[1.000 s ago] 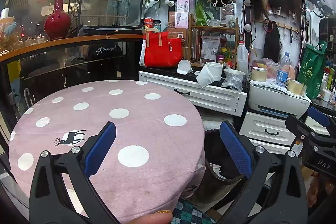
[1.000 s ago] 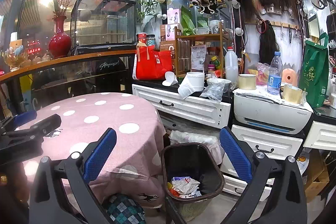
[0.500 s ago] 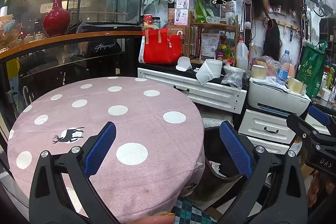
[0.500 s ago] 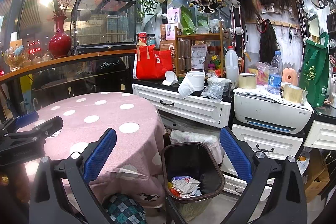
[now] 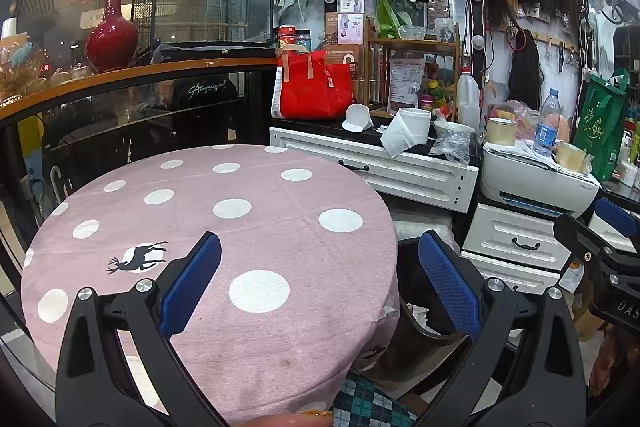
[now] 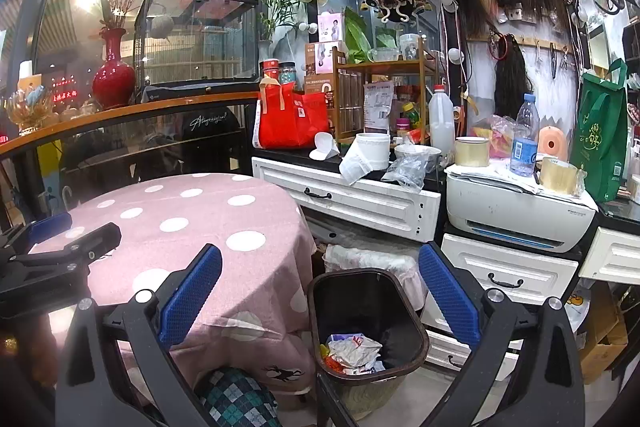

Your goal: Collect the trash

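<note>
From the left wrist, we are holding the left gripper [image 5: 318, 281] spread wide, empty, over the bare pink tablecloth [image 5: 224, 219]. From the right wrist, the right gripper [image 6: 320, 291] is gaping empty above the bin [image 6: 366, 323], where the trash [image 6: 352, 349] is lying; we judge a final check for strays best.
</note>
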### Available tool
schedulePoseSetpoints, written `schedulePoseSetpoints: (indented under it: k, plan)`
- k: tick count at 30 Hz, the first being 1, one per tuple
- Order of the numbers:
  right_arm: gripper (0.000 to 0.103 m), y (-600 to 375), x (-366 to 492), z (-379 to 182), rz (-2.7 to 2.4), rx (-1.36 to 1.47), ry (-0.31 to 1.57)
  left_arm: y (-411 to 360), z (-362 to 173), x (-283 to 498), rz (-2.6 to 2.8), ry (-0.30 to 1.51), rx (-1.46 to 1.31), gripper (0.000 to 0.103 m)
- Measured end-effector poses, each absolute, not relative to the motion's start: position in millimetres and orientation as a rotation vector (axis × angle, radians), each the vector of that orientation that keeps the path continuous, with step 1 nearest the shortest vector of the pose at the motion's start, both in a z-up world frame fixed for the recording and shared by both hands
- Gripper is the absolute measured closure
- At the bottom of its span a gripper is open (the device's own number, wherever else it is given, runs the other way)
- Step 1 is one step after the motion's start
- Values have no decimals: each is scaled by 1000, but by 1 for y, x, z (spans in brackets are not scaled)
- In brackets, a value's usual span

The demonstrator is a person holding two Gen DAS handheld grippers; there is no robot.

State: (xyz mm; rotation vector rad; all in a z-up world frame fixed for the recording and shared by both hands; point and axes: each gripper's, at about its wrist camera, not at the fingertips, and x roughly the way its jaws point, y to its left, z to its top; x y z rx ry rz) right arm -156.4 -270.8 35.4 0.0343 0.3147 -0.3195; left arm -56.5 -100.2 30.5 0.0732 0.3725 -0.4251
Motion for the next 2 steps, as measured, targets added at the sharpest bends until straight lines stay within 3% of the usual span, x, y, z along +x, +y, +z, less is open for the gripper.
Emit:
schedulePoseSetpoints:
  k: [2]
  plan:
    - [6,-270,-155,33,-319,36,319,-101,30,-56,-428,380,71,6]
